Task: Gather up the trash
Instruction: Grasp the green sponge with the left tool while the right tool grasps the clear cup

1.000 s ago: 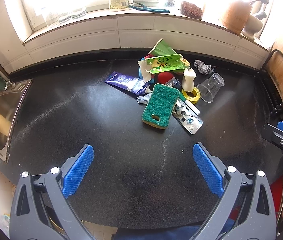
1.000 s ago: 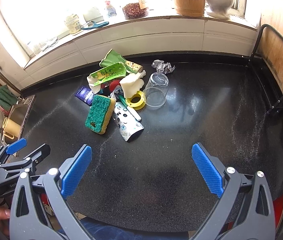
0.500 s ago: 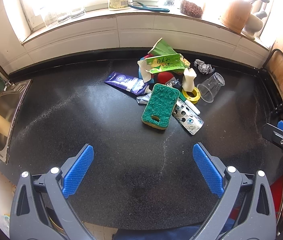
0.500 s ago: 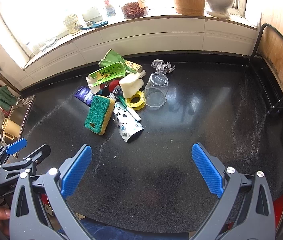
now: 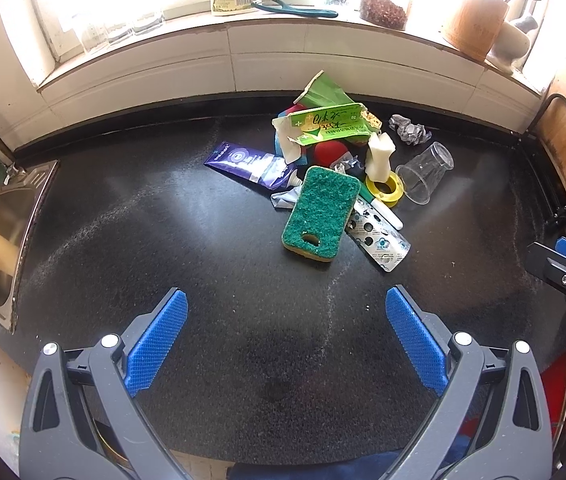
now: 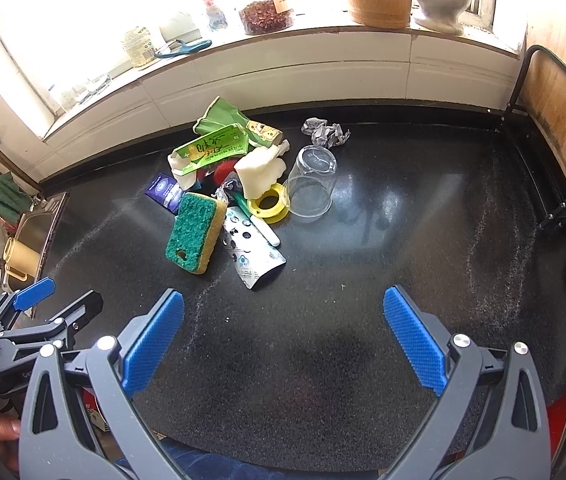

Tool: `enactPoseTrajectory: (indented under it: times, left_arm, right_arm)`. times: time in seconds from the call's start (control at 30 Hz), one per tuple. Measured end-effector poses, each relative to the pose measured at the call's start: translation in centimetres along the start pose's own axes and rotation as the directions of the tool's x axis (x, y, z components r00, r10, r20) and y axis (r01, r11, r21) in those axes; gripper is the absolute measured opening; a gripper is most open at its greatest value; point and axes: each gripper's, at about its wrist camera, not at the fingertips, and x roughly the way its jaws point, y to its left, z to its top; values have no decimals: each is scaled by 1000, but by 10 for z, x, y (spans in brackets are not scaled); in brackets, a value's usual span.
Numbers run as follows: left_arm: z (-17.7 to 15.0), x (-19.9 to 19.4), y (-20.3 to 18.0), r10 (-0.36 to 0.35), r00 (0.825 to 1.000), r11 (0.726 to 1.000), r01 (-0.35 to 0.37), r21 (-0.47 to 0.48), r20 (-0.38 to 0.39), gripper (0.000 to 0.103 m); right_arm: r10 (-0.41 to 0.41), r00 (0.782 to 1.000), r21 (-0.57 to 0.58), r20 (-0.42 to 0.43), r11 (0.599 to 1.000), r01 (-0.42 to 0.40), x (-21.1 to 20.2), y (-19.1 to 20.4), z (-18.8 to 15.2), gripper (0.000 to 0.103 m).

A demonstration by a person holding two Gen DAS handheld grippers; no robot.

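Fingers, left view: left gripper [image 5: 286, 344] is spread wide and holds nothing, low over the bare front of the bench [image 5: 163, 240].
Trash, left view: heap sits toward the back of the bench, well ahead of the fingers; the sponge [image 5: 320, 213] lies nearest, resting on a blister pack [image 5: 379, 240].
Other pieces, left view: purple tube [image 5: 249, 165], green carton [image 5: 325, 126], yellow tape roll [image 5: 385, 189] and clear cup [image 5: 425, 172] on its side, crumpled foil [image 5: 409, 130] just behind.
Writing, left view: carton carries handwritten-style characters I cannot read; the tube's small print is too fine to make out.
Fingers, right view: right gripper [image 6: 283, 346] is likewise spread and empty, near the bench's front edge.
Trash, right view: same heap, ahead and to the left; the cup lies at its right edge, closest to this gripper's line.
Writing, right view: blister pack shows a small blue mark, not legible.
Advice: likely best to start with the sponge, since it is uppermost and free; straddle its short sides, close firmly, lift straight so the blister pack beneath is not dragged.
Risk: cup may roll if nudged.
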Motion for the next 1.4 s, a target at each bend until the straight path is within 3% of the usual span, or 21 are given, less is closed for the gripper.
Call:
enactPoseTrajectory:
  times: [0.27, 0.63, 0.87, 0.93, 1.0, 1.07, 1.4]
  left_arm:
    - [8, 38, -7, 18, 1000, 997, -19, 73, 3, 97]
    - [20, 132, -31, -37, 999, 978, 36, 207, -1, 97]
    - [29, 172, -28, -39, 999, 977, 46, 209, -36, 96]
    - [30, 175, -28, -51, 998, 975, 57, 213, -34, 89]
    - [35, 179, -28, -62, 997, 973, 70, 218, -44, 73]
    - [36, 176, -29, -82, 996, 974, 90, 209, -46, 61]
    - [29, 123, -28, -72, 997, 980, 72, 187, -5, 58]
  right_arm:
    - [-5, 1000, -14, -10, 1000, 5, 31, -11, 14, 97]
    - [29, 998, -2, -62, 1000, -29, 125, -40, 69, 97]
    - [62, 990, 35, -130, 998, -58, 181, -51, 100, 86]
    - [77, 986, 36, -150, 997, -73, 190, -52, 105, 71]
    - [90, 984, 26, -154, 996, -87, 193, -51, 107, 54]
    - [85, 986, 1, -145, 996, -86, 189, -47, 107, 49]
    - [71, 996, -19, -60, 997, -72, 126, -42, 84, 45]
